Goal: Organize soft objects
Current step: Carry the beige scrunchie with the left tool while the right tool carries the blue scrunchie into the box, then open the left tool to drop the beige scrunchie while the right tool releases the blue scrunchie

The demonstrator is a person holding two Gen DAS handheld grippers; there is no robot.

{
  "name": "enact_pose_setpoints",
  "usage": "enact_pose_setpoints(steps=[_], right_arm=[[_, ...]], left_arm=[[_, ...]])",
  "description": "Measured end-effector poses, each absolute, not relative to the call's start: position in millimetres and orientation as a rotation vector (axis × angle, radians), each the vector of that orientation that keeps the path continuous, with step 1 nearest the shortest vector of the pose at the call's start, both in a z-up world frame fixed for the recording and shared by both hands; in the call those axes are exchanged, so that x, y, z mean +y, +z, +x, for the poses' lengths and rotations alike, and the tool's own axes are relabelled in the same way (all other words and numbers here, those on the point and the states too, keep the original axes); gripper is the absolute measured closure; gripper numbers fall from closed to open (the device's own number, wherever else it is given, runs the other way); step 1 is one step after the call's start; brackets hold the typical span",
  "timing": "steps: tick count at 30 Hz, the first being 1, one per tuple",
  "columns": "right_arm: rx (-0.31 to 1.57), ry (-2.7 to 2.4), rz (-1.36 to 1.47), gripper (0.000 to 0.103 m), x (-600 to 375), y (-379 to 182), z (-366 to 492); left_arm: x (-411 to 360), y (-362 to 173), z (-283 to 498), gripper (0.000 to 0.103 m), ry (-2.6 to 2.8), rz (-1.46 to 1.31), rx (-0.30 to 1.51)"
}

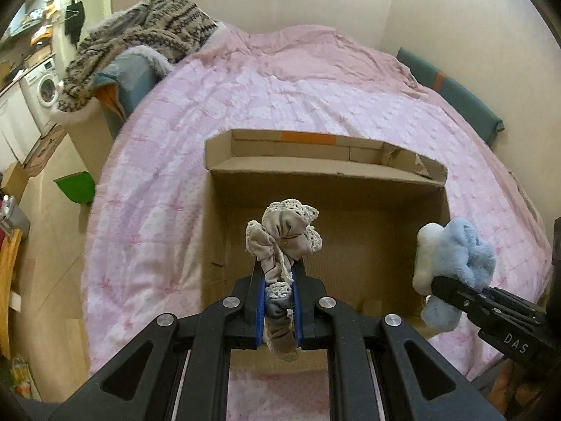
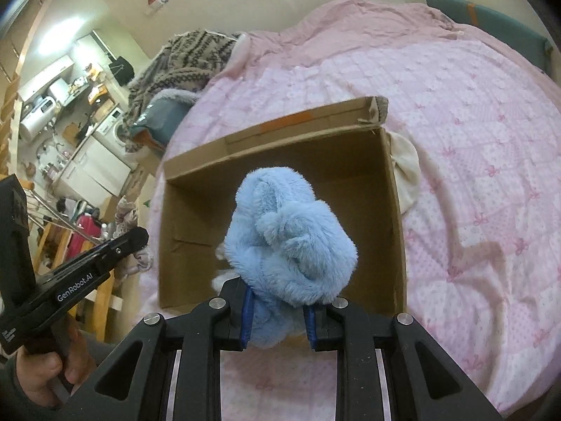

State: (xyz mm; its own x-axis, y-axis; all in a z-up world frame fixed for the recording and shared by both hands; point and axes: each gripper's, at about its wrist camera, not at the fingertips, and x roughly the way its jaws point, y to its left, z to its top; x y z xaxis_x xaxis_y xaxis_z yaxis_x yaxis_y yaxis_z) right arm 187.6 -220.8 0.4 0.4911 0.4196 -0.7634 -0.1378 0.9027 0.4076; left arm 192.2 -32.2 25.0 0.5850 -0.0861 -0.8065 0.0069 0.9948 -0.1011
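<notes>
My left gripper (image 1: 277, 282) is shut on a grey scrunchie with cream lace trim (image 1: 284, 235) and holds it above the open cardboard box (image 1: 329, 172) on the pink bed. My right gripper (image 2: 278, 301) is shut on a fluffy blue and white plush (image 2: 289, 231) and holds it over the same box (image 2: 391, 182). In the left wrist view the plush (image 1: 455, 256) and the right gripper (image 1: 452, 289) hang at the box's right edge. In the right wrist view the left gripper (image 2: 136, 242) with its scrunchie (image 2: 128, 215) is at the left.
The box floor (image 1: 368, 252) looks bare. A cream cloth (image 2: 406, 172) lies against the box's right outer wall. A patterned knit and grey pillow (image 1: 140, 38) pile up at the bed's far left. A green bin (image 1: 77, 186) stands on the floor.
</notes>
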Motion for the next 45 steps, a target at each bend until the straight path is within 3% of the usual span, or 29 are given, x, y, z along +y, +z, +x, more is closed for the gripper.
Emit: enact_pose_setpoints(steps=[9, 26, 32, 35, 37, 42, 45], right_arm=[[1.082, 0.332, 0.313, 0.078, -215.5, -36.9, 200.3], [1.142, 0.340, 0.219, 0.077, -200.1, -54.4, 198.7], [1.146, 0.338, 0.228, 0.077, -201.0, -55.1, 202.1], [1.148, 0.336, 0.234, 0.076, -202.2, -55.3, 202.7], [1.146, 0.331, 0.239, 0.074, -203.4, -54.9, 202.5], [1.130, 0.317, 0.261, 0.072, -208.5, -52.0, 201.7], [1.116, 0.306, 0.287, 0.062, -213.4, -49.2, 201.9]], left_arm=[[-37.1, -25.0, 208.6, 0.092, -0.110, -0.112, 1.009], [-37.0, -36.5, 204.8, 0.091, -0.079, -0.093, 1.014], [-38.3, -39.8, 204.8, 0.085, -0.083, -0.089, 1.029], [-38.9, -38.5, 203.0, 0.074, -0.071, -0.077, 1.020], [-37.8, -35.8, 200.4, 0.052, -0.054, -0.074, 1.004], [-34.0, -25.2, 196.1, 0.043, -0.043, -0.078, 0.951], [-32.9, -22.0, 196.7, 0.040, -0.035, -0.073, 0.944]])
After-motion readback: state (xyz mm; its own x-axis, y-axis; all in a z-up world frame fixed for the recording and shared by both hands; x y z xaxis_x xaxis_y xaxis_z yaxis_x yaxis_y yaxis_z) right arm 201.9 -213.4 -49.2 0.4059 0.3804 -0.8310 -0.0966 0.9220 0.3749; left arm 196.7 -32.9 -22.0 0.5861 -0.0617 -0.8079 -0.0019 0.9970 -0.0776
